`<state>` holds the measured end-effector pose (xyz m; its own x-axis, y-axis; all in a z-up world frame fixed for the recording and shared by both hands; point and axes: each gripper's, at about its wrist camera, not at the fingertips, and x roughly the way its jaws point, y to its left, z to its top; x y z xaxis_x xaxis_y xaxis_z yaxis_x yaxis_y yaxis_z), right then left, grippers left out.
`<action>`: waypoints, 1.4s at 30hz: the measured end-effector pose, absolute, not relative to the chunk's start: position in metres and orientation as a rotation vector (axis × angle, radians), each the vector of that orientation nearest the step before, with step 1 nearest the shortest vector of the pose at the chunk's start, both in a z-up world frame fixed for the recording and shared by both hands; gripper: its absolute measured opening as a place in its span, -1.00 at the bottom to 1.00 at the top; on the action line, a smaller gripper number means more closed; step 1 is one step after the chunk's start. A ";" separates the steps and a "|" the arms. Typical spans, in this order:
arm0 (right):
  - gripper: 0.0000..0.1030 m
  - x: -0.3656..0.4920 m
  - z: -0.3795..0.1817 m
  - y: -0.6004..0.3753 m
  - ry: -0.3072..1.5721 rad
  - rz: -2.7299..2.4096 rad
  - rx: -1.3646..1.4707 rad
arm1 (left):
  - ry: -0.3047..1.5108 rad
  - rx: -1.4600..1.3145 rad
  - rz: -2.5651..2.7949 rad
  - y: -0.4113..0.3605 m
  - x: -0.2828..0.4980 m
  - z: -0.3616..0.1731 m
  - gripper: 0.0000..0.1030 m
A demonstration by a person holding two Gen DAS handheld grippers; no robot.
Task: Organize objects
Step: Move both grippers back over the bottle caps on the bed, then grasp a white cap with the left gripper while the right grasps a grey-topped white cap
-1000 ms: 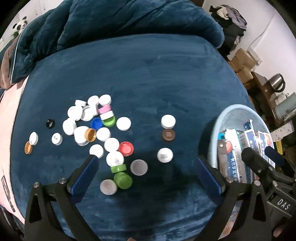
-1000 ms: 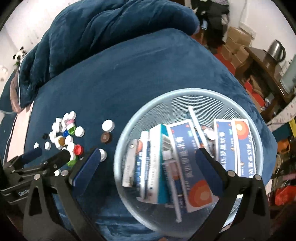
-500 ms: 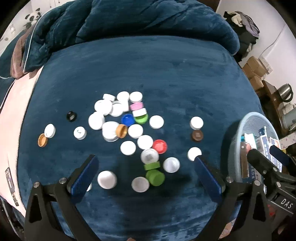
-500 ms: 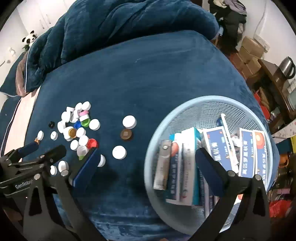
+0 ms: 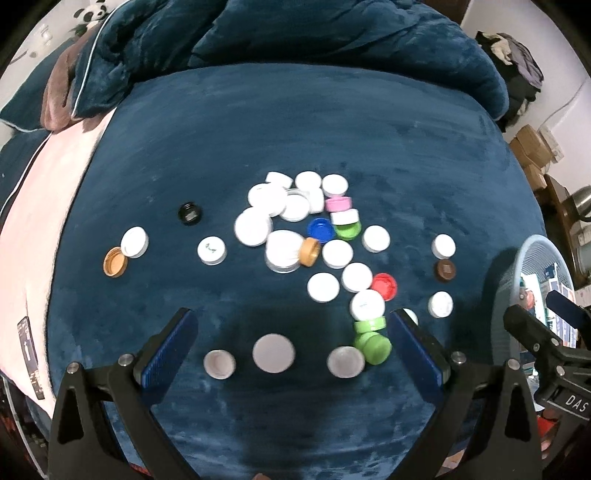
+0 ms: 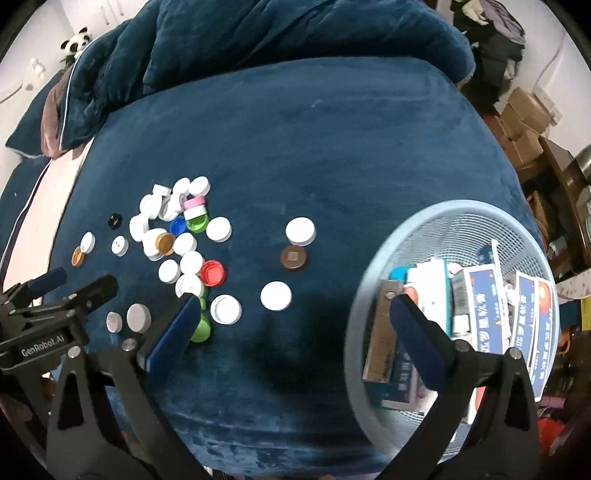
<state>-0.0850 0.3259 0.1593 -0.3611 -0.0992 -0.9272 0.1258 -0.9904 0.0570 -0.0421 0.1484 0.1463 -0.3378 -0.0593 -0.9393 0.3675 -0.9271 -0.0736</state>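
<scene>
Several bottle caps, mostly white, lie scattered on a dark blue bedspread (image 5: 295,129). The main cluster (image 5: 295,221) holds a blue cap (image 5: 319,229), a pink cap (image 5: 338,204), a red cap (image 5: 384,286) and green caps (image 5: 371,338). My left gripper (image 5: 291,347) hovers open over three pale caps (image 5: 274,352) near the front. My right gripper (image 6: 295,332) is open and empty, between the caps and a light blue mesh basket (image 6: 424,229) of medicine boxes (image 6: 480,310). A brown cap (image 6: 293,257) lies between white ones.
A bunched dark blue quilt (image 5: 295,33) lies along the far side. A pink sheet (image 5: 44,206) shows at the left bed edge. Cardboard boxes (image 6: 524,122) and a kettle (image 5: 581,201) stand off the bed at the right.
Both grippers have swung left: the caps now sit further right and nearer in the left view, and the basket has slid to the right in both views. Both stay open.
</scene>
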 end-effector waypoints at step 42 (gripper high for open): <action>0.78 -0.144 0.058 0.207 0.339 -2.098 1.869 | 0.631 1.709 -2.095 0.046 -0.009 0.079 0.99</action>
<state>-0.1442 0.2065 0.0577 -0.1008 -0.0723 -0.9923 0.3812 -0.9240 0.0286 -0.0088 0.0460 0.0791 -0.2013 0.0008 -0.9795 0.5405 -0.8339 -0.1117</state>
